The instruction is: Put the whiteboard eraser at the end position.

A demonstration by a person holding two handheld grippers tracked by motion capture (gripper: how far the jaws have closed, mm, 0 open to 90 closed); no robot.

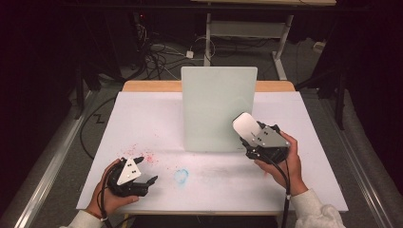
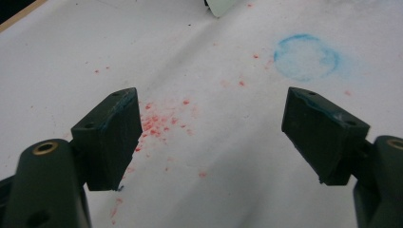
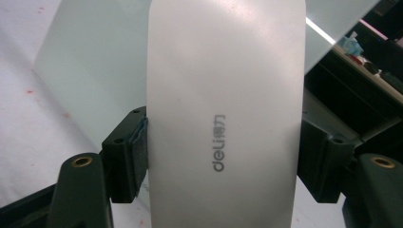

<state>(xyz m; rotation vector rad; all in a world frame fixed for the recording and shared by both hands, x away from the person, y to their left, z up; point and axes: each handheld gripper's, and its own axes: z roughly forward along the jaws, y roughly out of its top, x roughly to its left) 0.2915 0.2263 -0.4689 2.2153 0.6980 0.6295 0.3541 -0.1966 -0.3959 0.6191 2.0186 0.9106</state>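
While my right claw [image 1: 248, 134] is gripping the eraser [image 1: 244, 124] by its sides, I am keeping it flat toward the board [image 1: 216, 107]; my left claw [image 1: 142, 171] is resting open on the desk [image 1: 142, 118].

Smooth satin white plastic eraser [image 3: 225, 114], frosted matt board [image 1: 218, 109], stained white paper table cover [image 1: 142, 123]

I am holding a white eraser [image 3: 225, 114], long and flat with rounded corners and a grey "deli" mark running along its smooth face. It is sitting clamped by its long edges, tilting up off the table, its far end lying just before the upright frosted board [image 1: 218, 107].
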